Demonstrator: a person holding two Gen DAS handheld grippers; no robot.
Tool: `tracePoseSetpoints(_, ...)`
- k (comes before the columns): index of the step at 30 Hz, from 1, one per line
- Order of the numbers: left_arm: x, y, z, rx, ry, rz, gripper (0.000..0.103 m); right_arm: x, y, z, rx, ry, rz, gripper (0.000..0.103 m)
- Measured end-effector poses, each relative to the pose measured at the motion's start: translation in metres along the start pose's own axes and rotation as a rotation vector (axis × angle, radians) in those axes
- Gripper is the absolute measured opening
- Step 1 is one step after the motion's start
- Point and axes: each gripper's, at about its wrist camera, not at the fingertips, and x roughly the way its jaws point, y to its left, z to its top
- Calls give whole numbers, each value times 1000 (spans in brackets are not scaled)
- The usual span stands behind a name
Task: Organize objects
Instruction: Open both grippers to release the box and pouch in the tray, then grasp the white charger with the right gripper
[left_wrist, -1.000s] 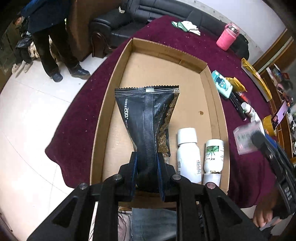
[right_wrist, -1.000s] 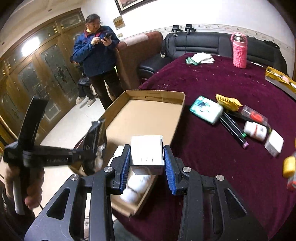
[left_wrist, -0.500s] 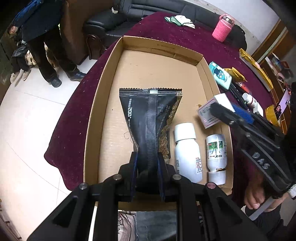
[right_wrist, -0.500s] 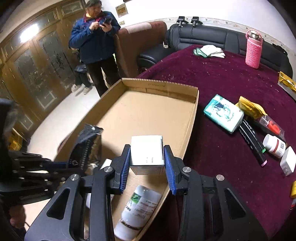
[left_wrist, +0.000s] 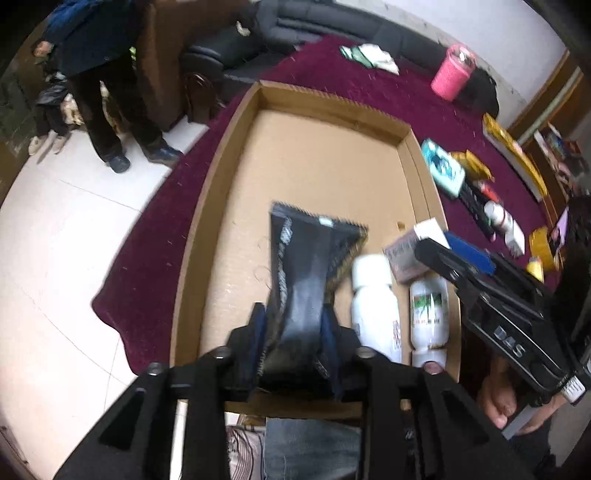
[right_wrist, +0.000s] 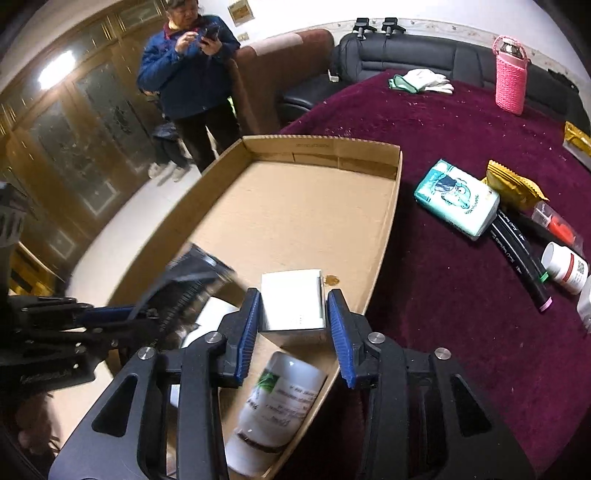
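Note:
A shallow cardboard tray (left_wrist: 314, 155) lies on the maroon table. My left gripper (left_wrist: 293, 325) points down over its near end. Its jaws are opening, and the black pouch (left_wrist: 306, 266) hangs blurred and loose between the pads. Right of the pouch lie a white bottle (left_wrist: 373, 295) and a green-label bottle (left_wrist: 430, 306). My right gripper (right_wrist: 293, 299) is over the tray's near right corner. Its jaws are also opening. The white box (right_wrist: 290, 284) sits between the blue pads with a gap on each side, above the green-label bottle (right_wrist: 280, 402).
On the maroon cloth (right_wrist: 443, 295) right of the tray lie a teal tissue pack (right_wrist: 456, 197), a yellow packet (right_wrist: 509, 184), black markers (right_wrist: 517, 254) and a small white bottle (right_wrist: 563, 267). A pink bottle (right_wrist: 511, 81) and gloves (right_wrist: 421, 81) sit far back. A person (right_wrist: 188, 74) stands beyond the table.
The right gripper came down into the tray's near right corner with the white box, and its pads spread off it. The left jaws widened around the pouch, which now blurs.

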Motion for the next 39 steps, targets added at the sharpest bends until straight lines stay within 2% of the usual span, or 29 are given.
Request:
tracePoseSetpoints(2,-10,2,0,-27,-54,12,56,-8,0,0,5,-33,3,51)
tracePoseSetpoints(4,-20,5,-2,-51,-98,8,62,-20,0,-1,6,-66,2,53)
tracePoseSetpoints(8,-37,-1,-5,-66,-141,-48,65,-44,-5,-9,20,-99,32,53)
tracePoseSetpoints(12,-45,-23,-9,-40,-156,-95,66,-73,-12,-28,13,-107,124,52)
tracePoseSetpoints(16,-49,-56,-18,11,-148,-150,66,-92,-29,-47,36,-106,133,52)
tracePoseSetpoints(23,-44,-116,-36,109,-113,-210,66,-118,-75,-88,136,-103,78,52)
tracePoseSetpoints(27,-42,-137,-39,144,-103,-224,66,-127,-103,-98,186,-107,41,52)
tracePoseSetpoints(39,-11,-167,-30,157,-22,-231,66,-123,-162,-96,312,-92,-35,52)
